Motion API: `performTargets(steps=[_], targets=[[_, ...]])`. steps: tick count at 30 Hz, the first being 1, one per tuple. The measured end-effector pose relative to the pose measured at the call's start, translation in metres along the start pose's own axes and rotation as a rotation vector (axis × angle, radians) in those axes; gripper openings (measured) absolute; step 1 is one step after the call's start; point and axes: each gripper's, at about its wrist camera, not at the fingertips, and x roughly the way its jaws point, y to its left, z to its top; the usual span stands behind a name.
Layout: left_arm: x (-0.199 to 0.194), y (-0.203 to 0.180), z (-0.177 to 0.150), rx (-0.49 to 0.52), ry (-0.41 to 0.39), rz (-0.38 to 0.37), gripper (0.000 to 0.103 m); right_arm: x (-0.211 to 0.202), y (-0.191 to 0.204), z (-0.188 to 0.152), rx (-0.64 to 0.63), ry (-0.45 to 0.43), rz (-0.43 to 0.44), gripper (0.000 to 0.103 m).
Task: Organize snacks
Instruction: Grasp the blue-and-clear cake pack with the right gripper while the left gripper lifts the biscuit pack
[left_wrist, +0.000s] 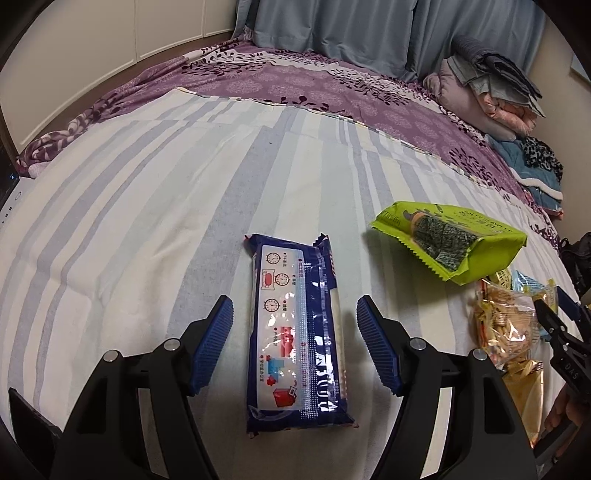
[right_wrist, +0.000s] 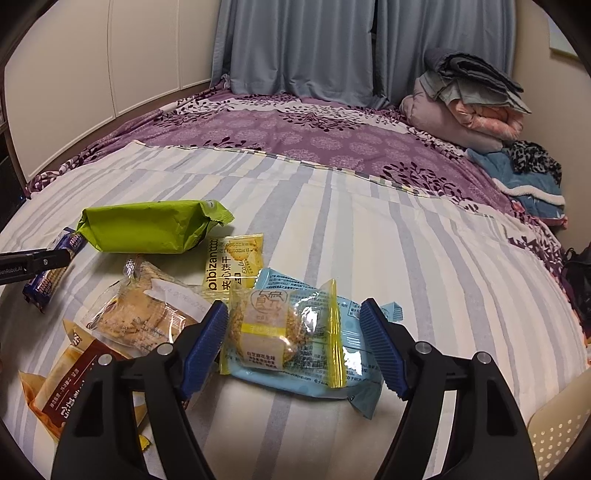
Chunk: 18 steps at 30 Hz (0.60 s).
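1. While the left tongs (left_wrist: 294, 341) hang spread over the bed (left_wrist: 110, 229), the blue snack pack (left_wrist: 295, 332) lies flat between their two blue pads, and neither pad touches it.
2. Its long side runs straight away from the tongs, so I think they could close on its narrow sides.
3. To the right of it lies the green seaweed bag (left_wrist: 452, 240), well apart, so nothing blocks the way on that side.
4. Farther right sits a pile of small snacks, and the right tongs (right_wrist: 293, 345) hang over it.
5. These tongs are spread too, around the yellow-edged cookie packet (right_wrist: 284, 332). The left pad is right at its edge; I cannot tell if it touches. The right pad stays clear.
6. That packet lies on top of a light blue packet (right_wrist: 354, 350), which could come up with it.
7. A yellow biscuit packet (right_wrist: 236, 262) and a clear cracker bag (right_wrist: 144, 317) lie close by on the left.
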Motion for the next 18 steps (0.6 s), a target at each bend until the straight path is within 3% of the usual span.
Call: performTargets(steps=[2, 3, 4, 6, 18], targets=[[0.001, -0.002, 0.0, 0.019, -0.004, 0.014, 0.071, -0.001, 0.001, 0.0, -0.011, -0.003, -0.013, 0.067], [0.001, -0.002, -0.001, 0.023, -0.006, 0.019, 0.066, -0.003, 0.002, -0.001, -0.017, -0.004, -0.013, 0.059], [0.001, -0.003, -0.001, 0.027, -0.008, 0.03, 0.055, -0.005, 0.003, -0.001, -0.021, -0.006, -0.018, 0.057], [-0.001, -0.001, 0.0, 0.023, -0.008, 0.019, 0.045, -0.01, 0.003, -0.002, -0.02, -0.009, -0.037, 0.053], [-0.039, -0.004, -0.007, 0.017, -0.057, -0.019, 0.045, -0.056, -0.029, -0.01, 0.11, -0.057, -0.023, 0.052]])
